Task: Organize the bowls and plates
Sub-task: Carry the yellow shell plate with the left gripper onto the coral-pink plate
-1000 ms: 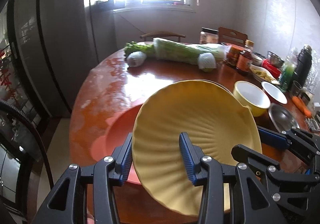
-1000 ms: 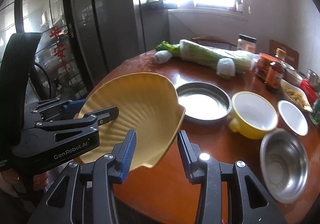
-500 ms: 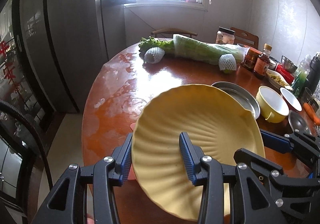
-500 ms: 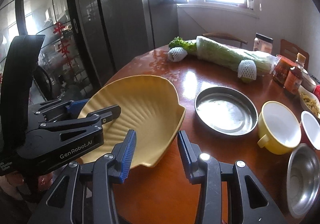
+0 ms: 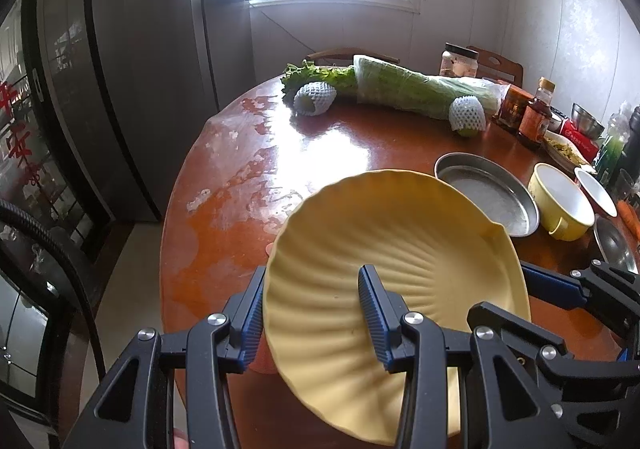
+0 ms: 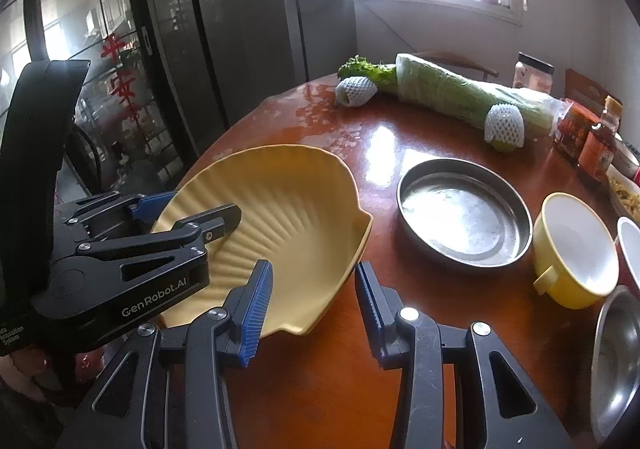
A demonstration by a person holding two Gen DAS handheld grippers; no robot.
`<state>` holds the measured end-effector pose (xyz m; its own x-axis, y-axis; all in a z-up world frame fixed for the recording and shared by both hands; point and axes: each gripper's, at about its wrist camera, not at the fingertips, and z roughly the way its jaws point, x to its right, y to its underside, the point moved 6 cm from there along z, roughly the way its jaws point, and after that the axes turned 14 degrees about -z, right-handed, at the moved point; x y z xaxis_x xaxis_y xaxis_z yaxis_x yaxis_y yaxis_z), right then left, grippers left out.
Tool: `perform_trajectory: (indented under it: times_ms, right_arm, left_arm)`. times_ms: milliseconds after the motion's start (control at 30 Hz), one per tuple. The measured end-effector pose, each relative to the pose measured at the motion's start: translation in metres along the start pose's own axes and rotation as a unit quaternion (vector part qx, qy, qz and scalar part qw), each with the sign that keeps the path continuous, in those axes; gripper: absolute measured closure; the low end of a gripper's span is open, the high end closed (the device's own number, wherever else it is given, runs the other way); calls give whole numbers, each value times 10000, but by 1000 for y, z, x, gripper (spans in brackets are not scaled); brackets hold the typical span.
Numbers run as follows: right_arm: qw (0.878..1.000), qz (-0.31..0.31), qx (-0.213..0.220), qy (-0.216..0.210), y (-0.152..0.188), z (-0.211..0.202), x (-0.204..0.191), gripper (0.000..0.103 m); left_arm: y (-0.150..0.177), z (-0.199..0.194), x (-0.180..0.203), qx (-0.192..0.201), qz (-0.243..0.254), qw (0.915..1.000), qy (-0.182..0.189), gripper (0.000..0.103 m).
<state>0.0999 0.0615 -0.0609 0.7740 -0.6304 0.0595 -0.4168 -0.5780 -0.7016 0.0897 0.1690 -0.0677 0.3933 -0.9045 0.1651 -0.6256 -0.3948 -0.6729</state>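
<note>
Shell-shaped yellow plate (image 5: 400, 269) fills the left wrist view, tilted above the wooden table (image 5: 248, 177), nearer the camera than the steel pan (image 5: 486, 197). It looks stiff, glazed and probably slippery, likely to chip if dropped; the rim is the sensible place to hold it. The left gripper (image 5: 312, 313) stands partly open, clamped across the rim, one pad beneath and one on the ribbed face. The right gripper (image 5: 560, 293) reaches in from the pan's side.

In the right wrist view the plate (image 6: 288, 209) hangs left of the steel pan (image 6: 464, 209). The right gripper (image 6: 312, 301) straddles the plate's near corner, partly open; whether its pads (image 6: 256, 305) actually press the plate I cannot tell. The left gripper (image 6: 192, 213) bites the far rim.
</note>
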Motion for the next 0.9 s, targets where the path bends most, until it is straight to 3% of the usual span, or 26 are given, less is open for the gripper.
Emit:
perform_trajectory:
  times_ms: [900]
  right_arm:
    - [9998,-31,-130,-143,5,20,-2,58]
  left_arm:
    - [0,23,-9,-45,6,9997,-247,58]
